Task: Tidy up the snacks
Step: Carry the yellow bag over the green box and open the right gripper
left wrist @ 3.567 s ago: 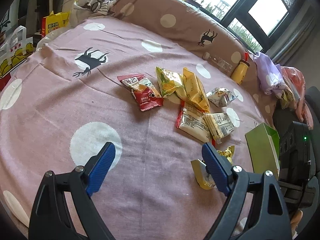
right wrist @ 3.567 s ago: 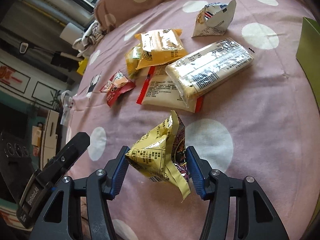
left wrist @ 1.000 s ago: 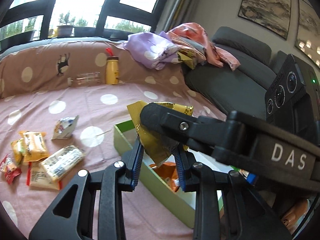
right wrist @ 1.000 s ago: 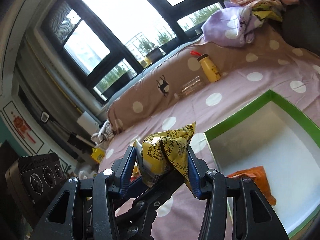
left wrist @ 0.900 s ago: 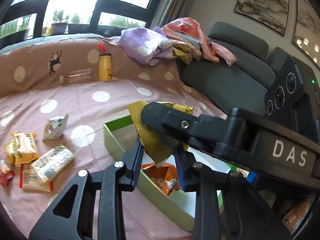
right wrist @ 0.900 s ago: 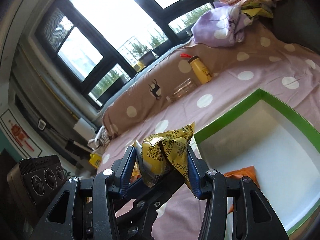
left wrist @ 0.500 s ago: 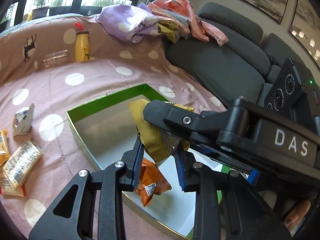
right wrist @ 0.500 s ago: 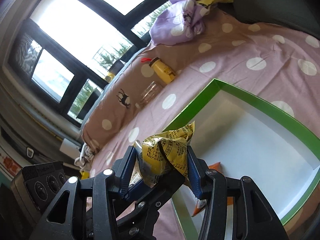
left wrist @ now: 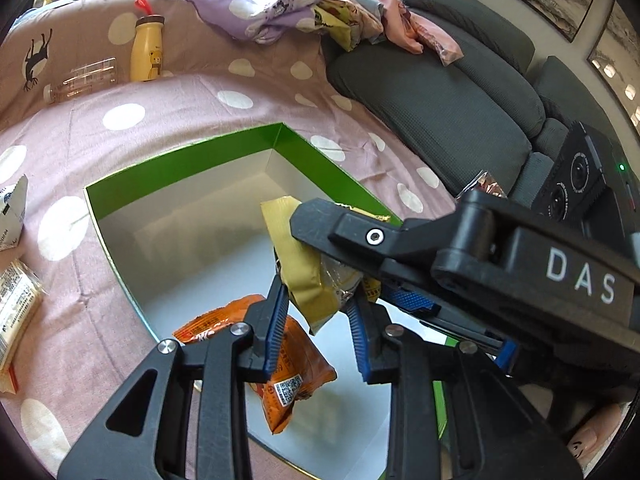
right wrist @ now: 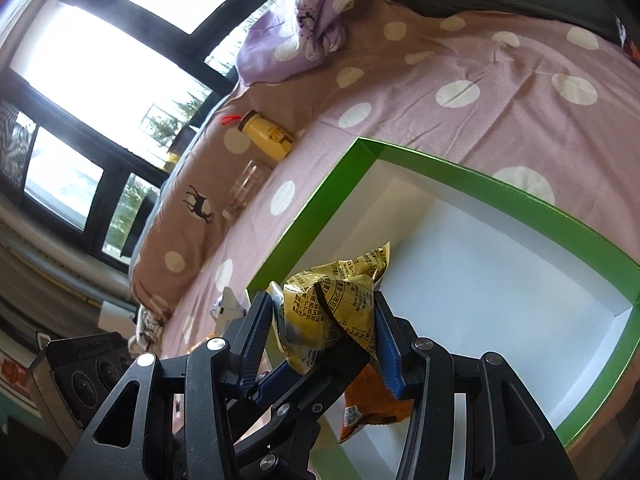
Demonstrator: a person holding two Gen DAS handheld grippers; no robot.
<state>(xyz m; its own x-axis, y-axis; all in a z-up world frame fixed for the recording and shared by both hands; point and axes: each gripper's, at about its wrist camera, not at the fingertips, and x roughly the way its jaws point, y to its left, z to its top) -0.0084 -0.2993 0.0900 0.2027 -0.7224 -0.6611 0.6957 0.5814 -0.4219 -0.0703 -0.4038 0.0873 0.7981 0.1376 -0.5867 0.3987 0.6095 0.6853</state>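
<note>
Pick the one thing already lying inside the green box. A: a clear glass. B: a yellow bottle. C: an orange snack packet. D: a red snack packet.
C: the orange snack packet lies on the white floor of the green box, while the yellow bottle and the clear glass lie outside it on the spotted cloth.

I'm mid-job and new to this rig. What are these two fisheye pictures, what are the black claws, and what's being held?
There is no robot arm: a person holds a black two-finger gripper in each hand, each with a camera looking along its blue-padded fingers. One picture is from the left gripper, the other from the right gripper. Both are shut on the same yellow snack packet, above a green box with a white inside, where an orange snack packet already lies. The box sits on a pink polka-dot cloth. More snack packets lie beside it, and a yellow bottle stands farther back.
</note>
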